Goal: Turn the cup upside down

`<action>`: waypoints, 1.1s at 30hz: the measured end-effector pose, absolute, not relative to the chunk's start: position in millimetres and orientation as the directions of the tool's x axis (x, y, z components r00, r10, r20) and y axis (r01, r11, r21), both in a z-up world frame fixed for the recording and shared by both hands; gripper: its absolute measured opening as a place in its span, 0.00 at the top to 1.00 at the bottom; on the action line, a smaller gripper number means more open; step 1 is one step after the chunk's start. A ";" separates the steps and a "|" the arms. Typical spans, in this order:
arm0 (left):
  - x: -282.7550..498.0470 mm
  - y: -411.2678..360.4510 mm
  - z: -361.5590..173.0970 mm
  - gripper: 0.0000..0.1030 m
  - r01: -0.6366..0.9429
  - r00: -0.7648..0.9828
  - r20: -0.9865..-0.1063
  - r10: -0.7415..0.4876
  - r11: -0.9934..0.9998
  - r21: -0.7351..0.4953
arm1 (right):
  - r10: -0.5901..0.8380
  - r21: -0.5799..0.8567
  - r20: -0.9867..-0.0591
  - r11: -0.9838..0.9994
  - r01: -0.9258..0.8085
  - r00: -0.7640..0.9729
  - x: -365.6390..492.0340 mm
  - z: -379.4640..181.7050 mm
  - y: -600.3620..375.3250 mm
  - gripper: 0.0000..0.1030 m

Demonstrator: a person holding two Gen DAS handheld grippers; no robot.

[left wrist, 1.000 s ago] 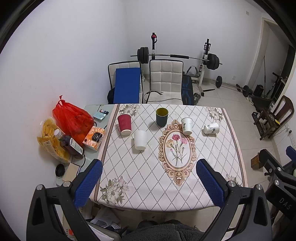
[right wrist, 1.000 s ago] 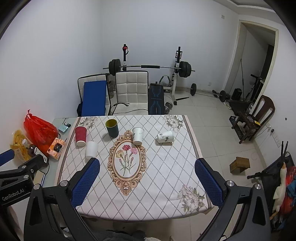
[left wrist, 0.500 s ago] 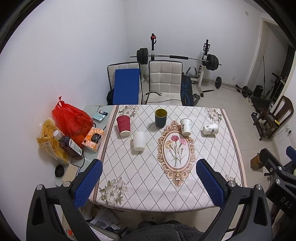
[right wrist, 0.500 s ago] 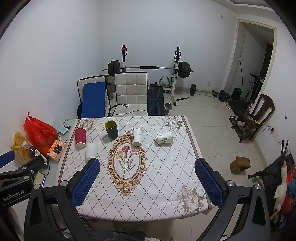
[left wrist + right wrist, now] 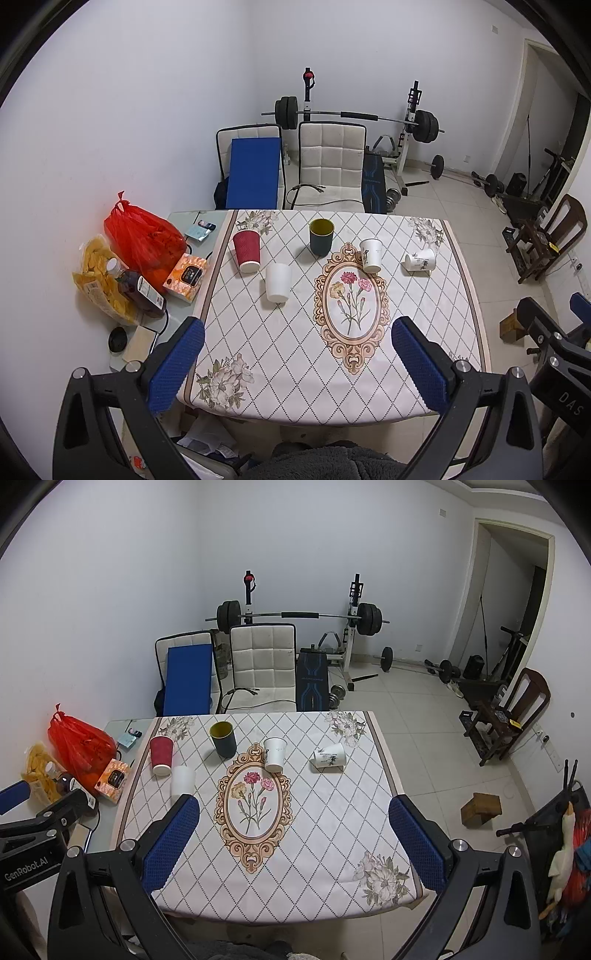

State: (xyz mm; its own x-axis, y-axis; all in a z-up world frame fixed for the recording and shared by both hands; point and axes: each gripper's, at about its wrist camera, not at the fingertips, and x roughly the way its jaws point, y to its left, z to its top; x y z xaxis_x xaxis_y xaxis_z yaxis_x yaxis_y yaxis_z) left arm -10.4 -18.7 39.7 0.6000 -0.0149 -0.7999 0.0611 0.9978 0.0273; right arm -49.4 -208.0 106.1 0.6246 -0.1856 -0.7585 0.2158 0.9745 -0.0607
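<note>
Several cups stand on the patterned tablecloth (image 5: 280, 350). A red ribbed cup (image 5: 246, 251) and a plain white cup (image 5: 277, 282) are at the left. A dark green cup (image 5: 321, 237) stands upright with its mouth up. A white printed cup (image 5: 370, 254) stands near the oval flower design. Another white printed cup (image 5: 420, 260) lies on its side at the right. The same cups show in the right wrist view: red (image 5: 161, 755), white (image 5: 183, 781), green (image 5: 223, 739), printed (image 5: 274, 754), and lying (image 5: 329, 757). My left gripper (image 5: 293, 363) and right gripper (image 5: 293, 843) are open and empty, high above the table's near edge.
A red plastic bag (image 5: 142, 240), a snack bag (image 5: 98, 280), a bottle (image 5: 142, 293) and an orange tissue box (image 5: 186, 273) sit on a side table at the left. Two chairs (image 5: 328, 166) and a barbell rack (image 5: 354, 118) stand behind the table. A wooden chair (image 5: 517, 709) is at the right.
Both grippers have drawn back and up slightly, so the table looks a little smaller. No cup has moved. Both grippers stay open.
</note>
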 end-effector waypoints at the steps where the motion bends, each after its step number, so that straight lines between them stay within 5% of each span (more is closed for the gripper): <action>1: -10.6 -18.9 40.2 0.00 0.061 0.601 -0.799 -0.015 0.998 0.027 | -0.185 -0.060 -0.758 0.975 0.215 0.625 -49.1 106.1 -209.0 0.00; 16: 23.8 -26.0 17.3 0.00 0.004 0.574 -0.818 0.044 0.998 0.057 | -0.141 -0.022 -0.801 0.978 0.207 0.581 -29.3 61.9 -225.7 0.00; 33: 130.8 38.4 -162.4 0.00 -0.065 0.322 -0.934 0.156 0.988 0.143 | -0.100 -0.066 -0.970 0.986 0.154 0.221 65.8 -179.5 -207.4 0.00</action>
State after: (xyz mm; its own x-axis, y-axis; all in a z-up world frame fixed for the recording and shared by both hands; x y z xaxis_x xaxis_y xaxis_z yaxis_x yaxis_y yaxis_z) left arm 130.8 38.4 -162.4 0.3215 0.1565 -0.9339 -0.0646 0.9876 0.1432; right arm 65.8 -207.4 -179.5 0.2214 -0.0998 -0.9700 0.1536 0.9859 -0.0664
